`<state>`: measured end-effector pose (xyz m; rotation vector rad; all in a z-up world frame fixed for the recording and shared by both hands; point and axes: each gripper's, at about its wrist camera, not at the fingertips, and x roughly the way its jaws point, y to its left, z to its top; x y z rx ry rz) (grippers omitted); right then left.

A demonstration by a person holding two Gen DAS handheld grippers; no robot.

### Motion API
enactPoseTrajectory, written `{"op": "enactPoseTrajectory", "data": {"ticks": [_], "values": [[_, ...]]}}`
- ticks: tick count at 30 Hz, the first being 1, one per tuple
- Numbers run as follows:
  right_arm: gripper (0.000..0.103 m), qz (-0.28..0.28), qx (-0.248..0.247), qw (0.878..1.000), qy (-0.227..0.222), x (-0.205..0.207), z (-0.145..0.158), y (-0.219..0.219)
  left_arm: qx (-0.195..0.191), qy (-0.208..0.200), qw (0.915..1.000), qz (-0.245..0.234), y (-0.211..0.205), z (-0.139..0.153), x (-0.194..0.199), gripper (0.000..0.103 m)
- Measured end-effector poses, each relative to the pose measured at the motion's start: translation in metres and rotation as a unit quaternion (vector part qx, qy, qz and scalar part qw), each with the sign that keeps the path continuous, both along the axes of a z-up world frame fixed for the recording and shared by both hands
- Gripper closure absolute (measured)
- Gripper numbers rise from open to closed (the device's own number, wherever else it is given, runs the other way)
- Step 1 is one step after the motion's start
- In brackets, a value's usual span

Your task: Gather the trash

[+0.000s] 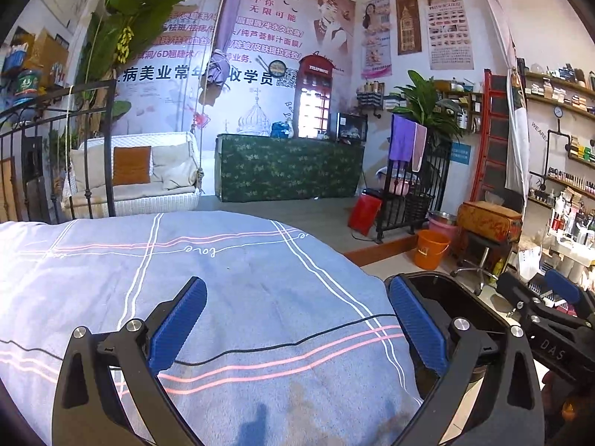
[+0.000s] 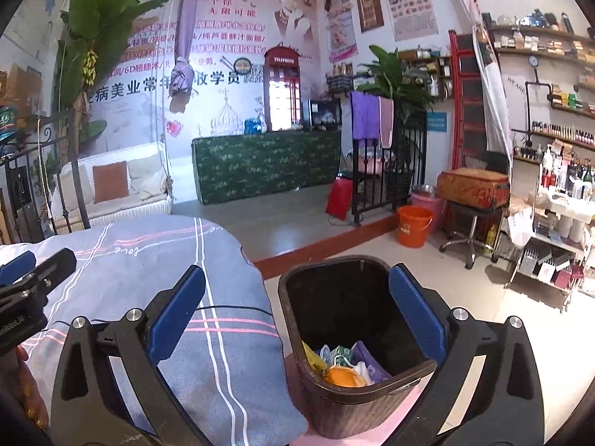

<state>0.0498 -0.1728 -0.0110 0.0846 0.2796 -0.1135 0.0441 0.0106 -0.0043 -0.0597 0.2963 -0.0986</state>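
A dark brown trash bin [image 2: 297, 334] stands on the floor beside the bed, holding an orange peel [image 2: 340, 376], green and purple wrappers and white scraps. My right gripper [image 2: 295, 314] hovers open over the bin's mouth, nothing between its blue pads. My left gripper [image 1: 297, 323] is open above the blue plaid bedspread [image 1: 241, 260], with nothing in it. In the left wrist view the bin's rim [image 1: 438, 282] shows behind the right finger, and the right gripper [image 1: 550, 297] sits at far right. A thin black cable [image 1: 297, 342] lies across the bedspread.
An orange bucket [image 2: 413, 225] and a pink basin stand on the floor beyond the bin. A stool with a patterned box [image 2: 472, 187] and a product cart [image 2: 550, 238] are at the right. A black railing [image 2: 386, 182], a green-covered counter [image 2: 267, 163] and a swing sofa [image 2: 115, 186] line the back.
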Motion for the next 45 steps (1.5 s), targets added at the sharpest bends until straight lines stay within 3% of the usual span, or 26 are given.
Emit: {"op": "enactPoseTrajectory", "data": {"ticks": [8,45], "values": [[0.006,0.012,-0.027,0.999,-0.041,-0.021,0.003,0.016,-0.002,0.001,0.9998,0.019,0.001,-0.001,-0.013,0.006],[0.006,0.012,-0.031,0.999,-0.028,-0.02,-0.006,0.008,-0.009,-0.009,0.9996,0.024,-0.003,-0.002,-0.023,0.006]]}}
